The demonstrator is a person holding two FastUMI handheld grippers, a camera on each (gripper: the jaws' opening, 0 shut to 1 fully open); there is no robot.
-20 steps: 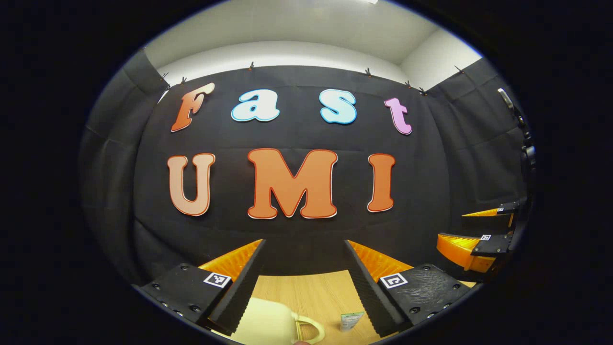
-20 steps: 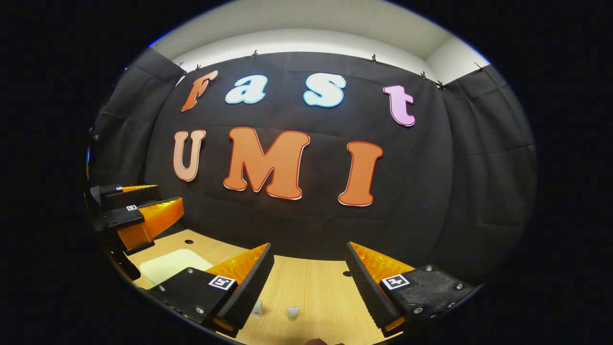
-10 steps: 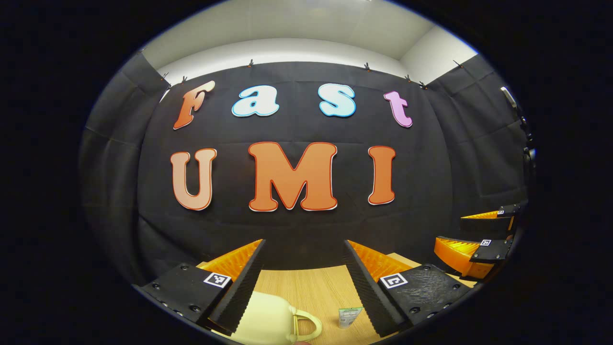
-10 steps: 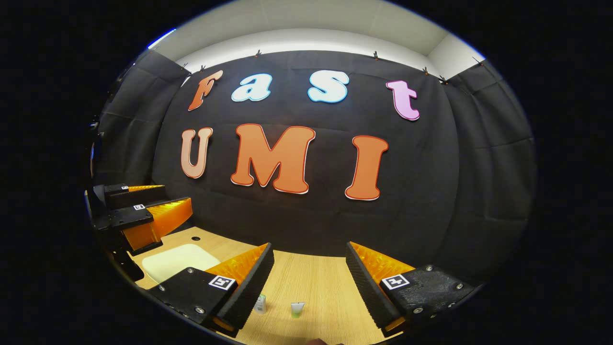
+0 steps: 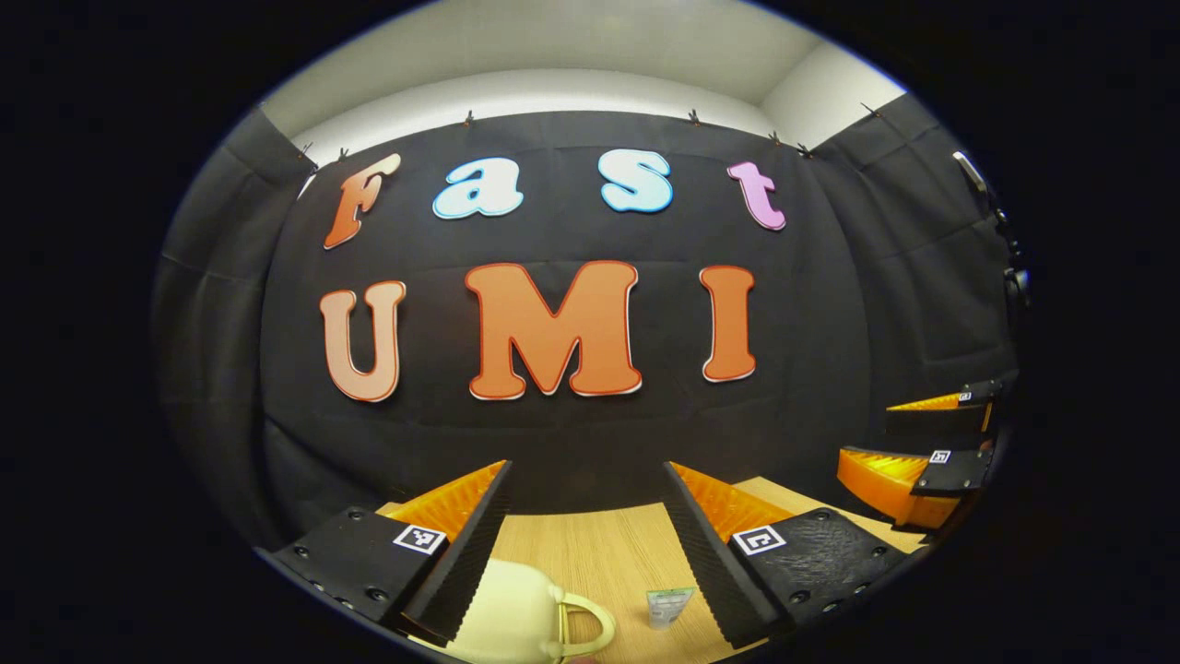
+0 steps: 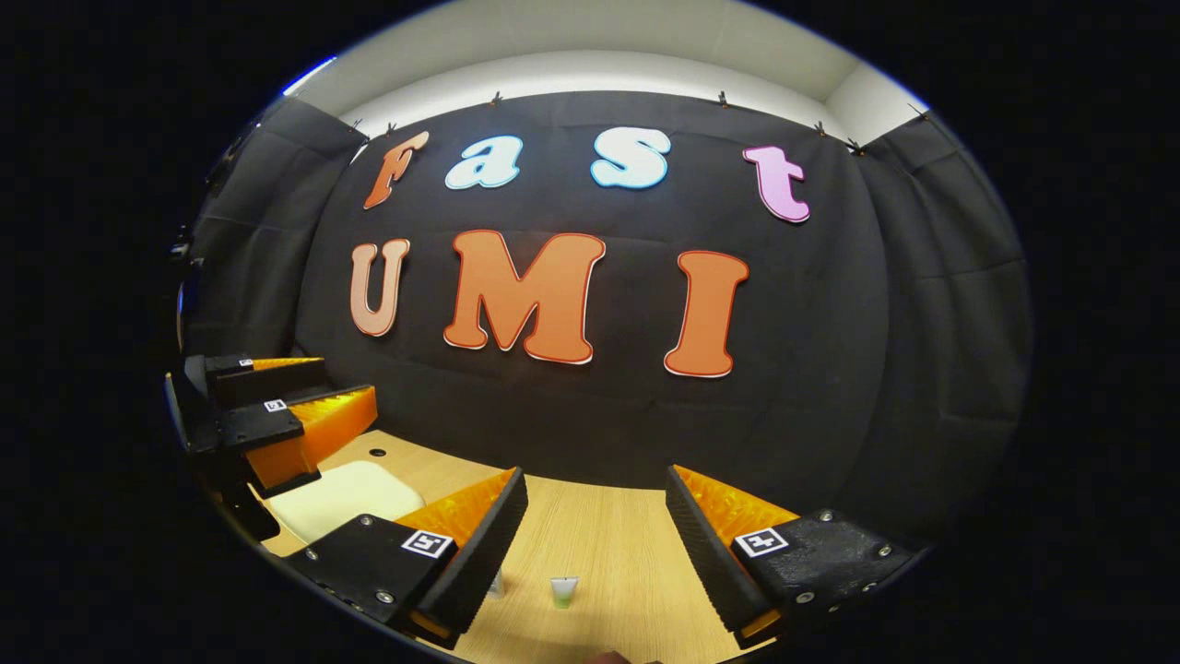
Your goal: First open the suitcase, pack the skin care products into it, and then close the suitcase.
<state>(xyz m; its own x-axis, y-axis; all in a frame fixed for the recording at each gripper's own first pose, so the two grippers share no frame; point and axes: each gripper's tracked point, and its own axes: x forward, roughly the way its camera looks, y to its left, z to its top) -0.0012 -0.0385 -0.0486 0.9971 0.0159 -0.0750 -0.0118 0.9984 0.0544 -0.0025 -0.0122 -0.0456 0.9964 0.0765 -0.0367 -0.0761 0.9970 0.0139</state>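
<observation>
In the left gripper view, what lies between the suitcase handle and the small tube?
Only bare wooden tabletop. The cream suitcase, handle toward the tube, is separated from it by a narrow empty strip in the left gripper view.

Cream suitcase (image 5: 512,613) with a cream handle, pale wood-grain table (image 6: 608,544), white-and-green tube (image 6: 563,590).

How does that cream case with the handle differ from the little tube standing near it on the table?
The cream suitcase is much the bigger, rounded and plain, with a loop handle at its end; the small tube is slim and flat, with a pale printed face. The suitcase lies low on the table partly behind a finger of the left claw, while the tube stands upright in the open. Both rest on the same wooden table, untouched.
</observation>
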